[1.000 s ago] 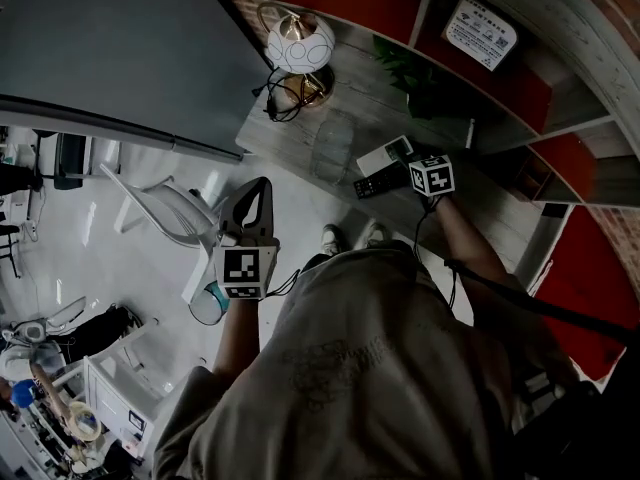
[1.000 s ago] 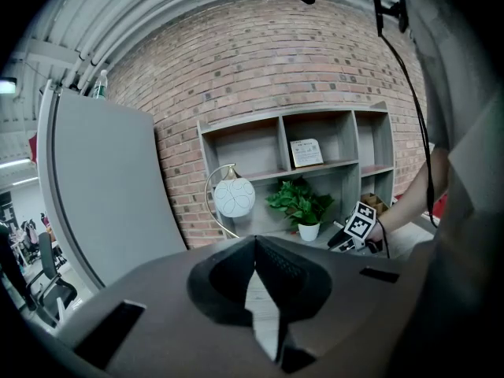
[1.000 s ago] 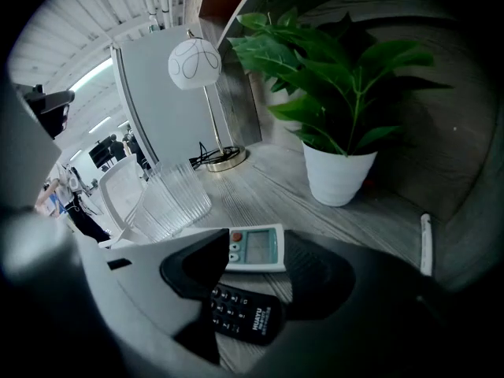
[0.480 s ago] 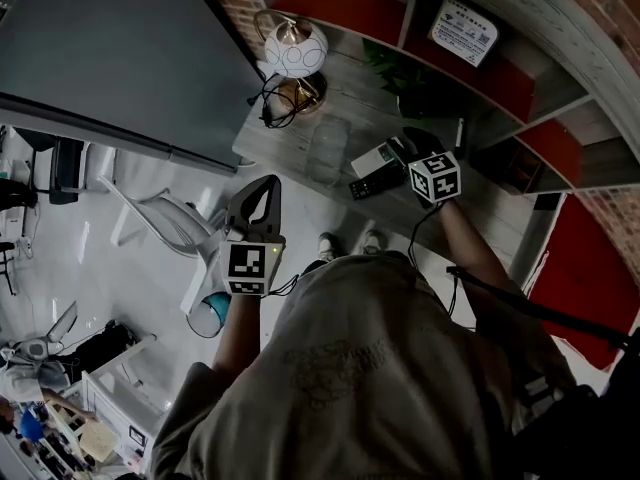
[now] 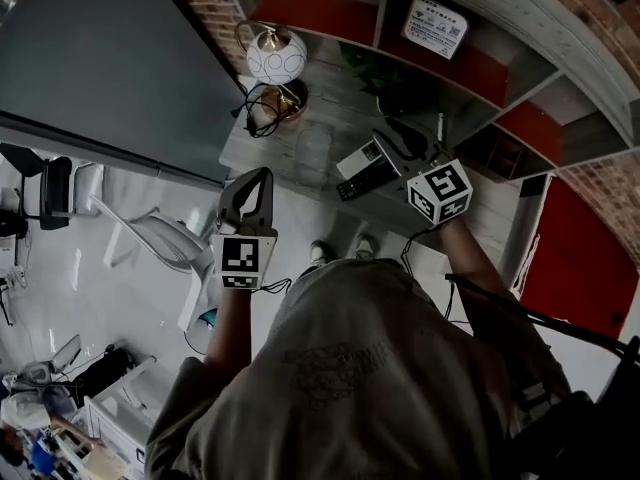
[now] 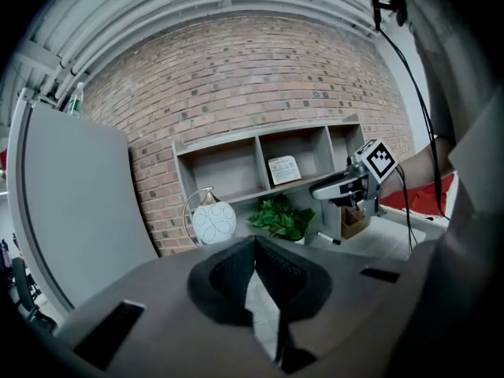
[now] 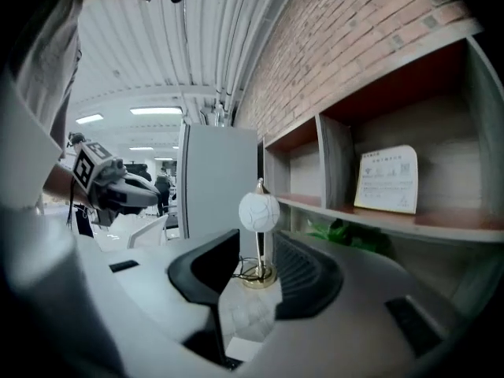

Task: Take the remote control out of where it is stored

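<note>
Lifted since a second ago, my half-open right gripper (image 7: 253, 270) is closing, gripping nothing yet; remote control (image 5: 358, 158) lies just ahead, lower

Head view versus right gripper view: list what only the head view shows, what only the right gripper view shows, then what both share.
Only the head view: the remote control seen clearly from above, and the person's shoes on the floor. Only the right gripper view: the ceiling lights and the right gripper looking along its own closing jaws, with nothing pressed between them. Both: the lamp, the plant, the framed card on the shelf, and the left gripper.
</note>
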Motion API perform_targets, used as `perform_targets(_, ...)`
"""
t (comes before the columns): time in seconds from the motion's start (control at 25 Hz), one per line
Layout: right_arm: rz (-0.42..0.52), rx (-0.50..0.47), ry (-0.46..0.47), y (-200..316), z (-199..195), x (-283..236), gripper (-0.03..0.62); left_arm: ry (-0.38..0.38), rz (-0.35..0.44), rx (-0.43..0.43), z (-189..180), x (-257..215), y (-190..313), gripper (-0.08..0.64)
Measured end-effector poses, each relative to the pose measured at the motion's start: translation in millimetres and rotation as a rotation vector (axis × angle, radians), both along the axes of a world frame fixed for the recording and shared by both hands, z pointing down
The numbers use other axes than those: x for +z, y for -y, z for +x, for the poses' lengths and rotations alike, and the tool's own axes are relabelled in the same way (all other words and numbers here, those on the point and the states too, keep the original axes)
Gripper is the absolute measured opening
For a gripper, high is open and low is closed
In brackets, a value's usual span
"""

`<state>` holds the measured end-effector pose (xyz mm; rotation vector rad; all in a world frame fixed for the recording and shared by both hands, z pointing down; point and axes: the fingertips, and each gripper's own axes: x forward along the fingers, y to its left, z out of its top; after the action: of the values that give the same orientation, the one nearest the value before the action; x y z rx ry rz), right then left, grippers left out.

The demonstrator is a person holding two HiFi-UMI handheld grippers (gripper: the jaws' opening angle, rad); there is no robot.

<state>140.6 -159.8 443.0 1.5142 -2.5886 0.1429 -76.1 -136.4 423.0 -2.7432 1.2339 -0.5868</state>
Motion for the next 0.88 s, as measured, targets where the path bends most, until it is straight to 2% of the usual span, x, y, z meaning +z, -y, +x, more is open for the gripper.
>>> perform_targets(0.28,0.12,0.007,-0.006,-33,-3,-59,0.075,-0.057,0.102,0.025,11,-44,7,0.011)
perform_targets(0.48,0.217,0.019,-0.074,-52,-5,-94,0.021,-0.09,0.15,0.053,17,-62,7,0.011)
perform_targets(0.88,0.234,0.044,-0.074,-88,-7,-116,0.014,-0.114,0.145,0.056,11,-68,-8,0.011)
